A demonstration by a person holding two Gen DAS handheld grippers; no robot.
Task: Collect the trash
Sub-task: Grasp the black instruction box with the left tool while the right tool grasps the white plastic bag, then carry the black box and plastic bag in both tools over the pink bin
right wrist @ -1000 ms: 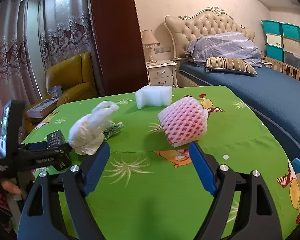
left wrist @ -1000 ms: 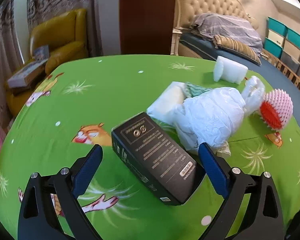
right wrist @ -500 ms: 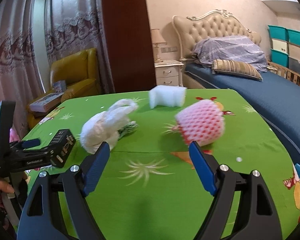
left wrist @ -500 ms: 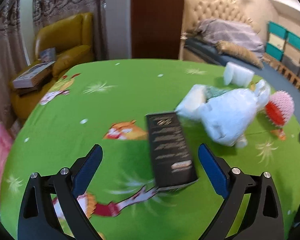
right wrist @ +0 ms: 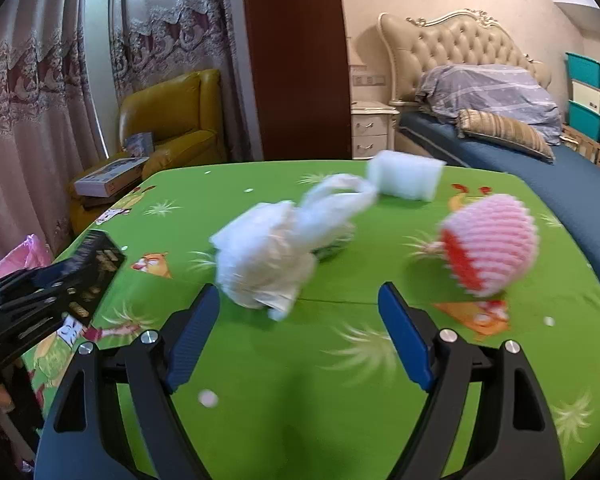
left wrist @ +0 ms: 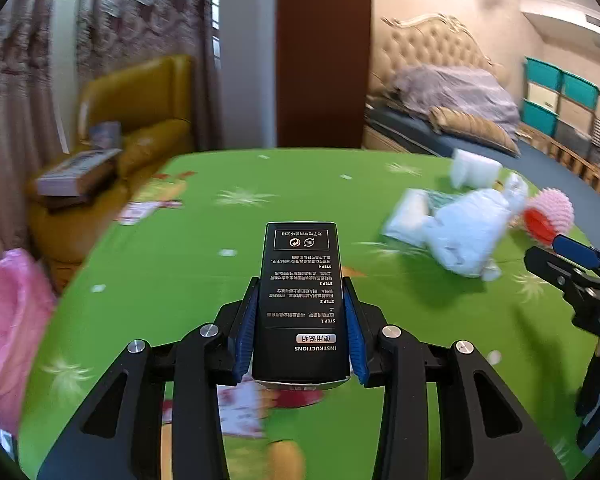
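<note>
- Black carton (left wrist: 300, 300): long and narrow, printed face up with an "INSTRUCTIONS" panel at its near end, gripped along its two long sides by the left tool (left wrist: 300, 312). The jaws have just closed in, and both blue pads now press against the carton.
- Left tool seen from the right wrist view (right wrist: 40, 300): it enters at the left edge, and the carton (right wrist: 100, 258) juts out beyond its fingers over the surface (right wrist: 300, 380), which carries a green cartoon-print cloth.
- Right tool (right wrist: 300, 320): jaws stand wide with nothing between the pads; it hovers over bare green cloth. In the left wrist view it appears at the right edge (left wrist: 572, 256).
- White plastic bag (right wrist: 276, 256): knotted and crumpled, lying on the surface just beyond the right tool's left finger (right wrist: 192, 332); blurred.
- Pink foam net (right wrist: 488, 244): rounded sleeve with a red opening, lying on the surface to the right of the bag and apart from it.
- White foam block (right wrist: 404, 176): near the far edge of the surface, just behind the bag's knotted handles.
- Pink bag (left wrist: 8, 328): at the left edge of the left wrist view, off the side of the surface.
- Background: yellow armchair (right wrist: 172, 120), bed (right wrist: 540, 168) with a tufted headboard.
</note>
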